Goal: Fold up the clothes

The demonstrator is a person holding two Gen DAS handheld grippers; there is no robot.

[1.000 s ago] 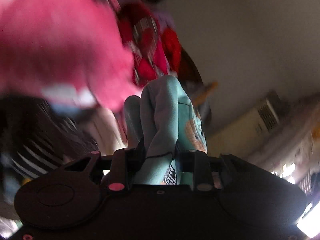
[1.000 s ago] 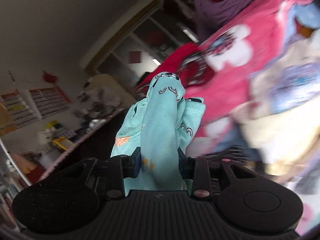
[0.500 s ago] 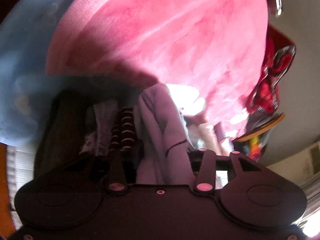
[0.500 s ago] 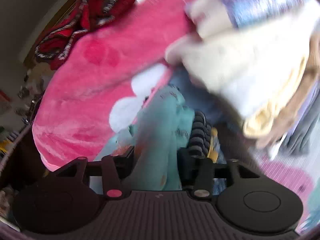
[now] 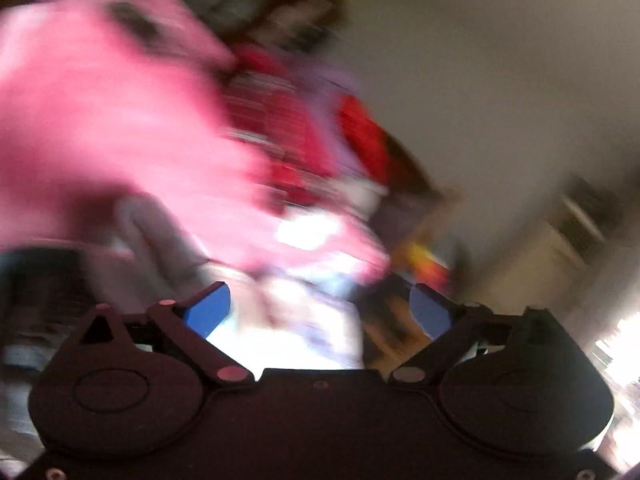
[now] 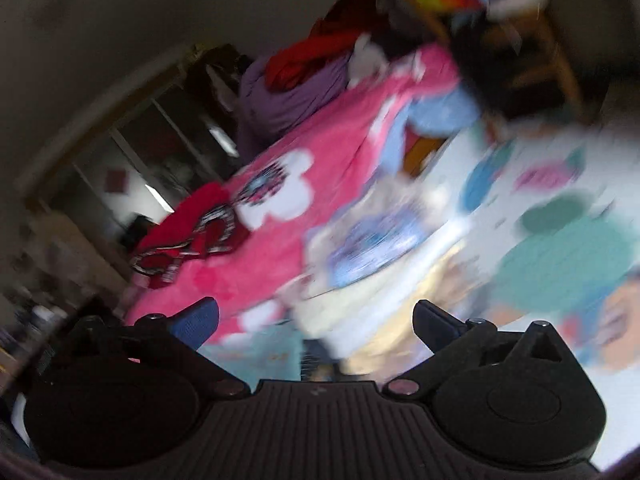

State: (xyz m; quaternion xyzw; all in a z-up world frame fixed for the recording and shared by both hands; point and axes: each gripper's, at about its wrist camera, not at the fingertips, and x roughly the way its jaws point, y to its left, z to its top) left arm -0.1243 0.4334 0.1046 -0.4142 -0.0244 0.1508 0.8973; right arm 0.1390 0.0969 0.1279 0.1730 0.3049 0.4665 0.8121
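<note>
Jaws of the left gripper (image 5: 320, 307) and right gripper (image 6: 316, 318) have just been opening — both wide apart, nothing clamped. Release step, I judge. The teal garment (image 6: 256, 354) lies just below the right jaws; blur hides its long axis. Next: pick another piece from the pink blanket (image 6: 316, 200) beyond.

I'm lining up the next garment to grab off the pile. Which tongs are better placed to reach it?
Probably the right tongs: they face the stacked clothes and pink blanket, jaws just opened wide with nothing between them. The left tongs, also just opened and empty, look over the pile towards the wall, in heavy blur.
</note>
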